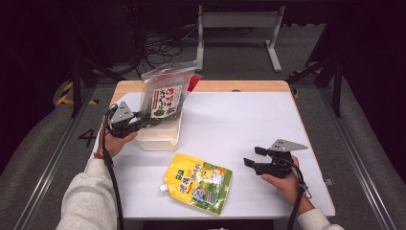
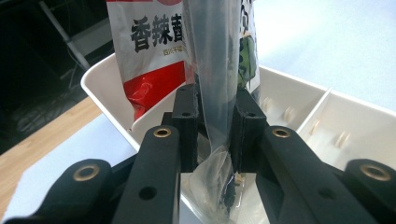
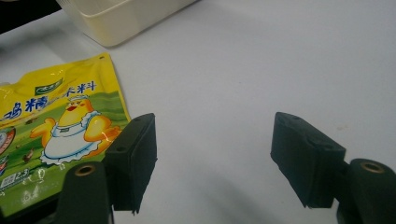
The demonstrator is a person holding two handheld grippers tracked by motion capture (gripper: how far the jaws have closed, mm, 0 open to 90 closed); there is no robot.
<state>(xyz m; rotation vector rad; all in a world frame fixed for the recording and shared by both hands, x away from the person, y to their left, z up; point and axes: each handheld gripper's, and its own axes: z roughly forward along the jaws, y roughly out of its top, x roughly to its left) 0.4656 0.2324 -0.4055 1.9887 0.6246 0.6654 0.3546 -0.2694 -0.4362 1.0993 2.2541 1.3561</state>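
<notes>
My left gripper (image 2: 215, 133) is pinching the clear bag (image 2: 212, 70) over the white bin (image 1: 160, 136), upper left; right gripper (image 3: 215, 158) idles spread wide; next I'd lower and release.

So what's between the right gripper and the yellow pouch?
Nothing: in the high view, bare white table separates the open right gripper from the yellow pouch. In the right gripper view, the pouch lies just left of the jaws.
</notes>
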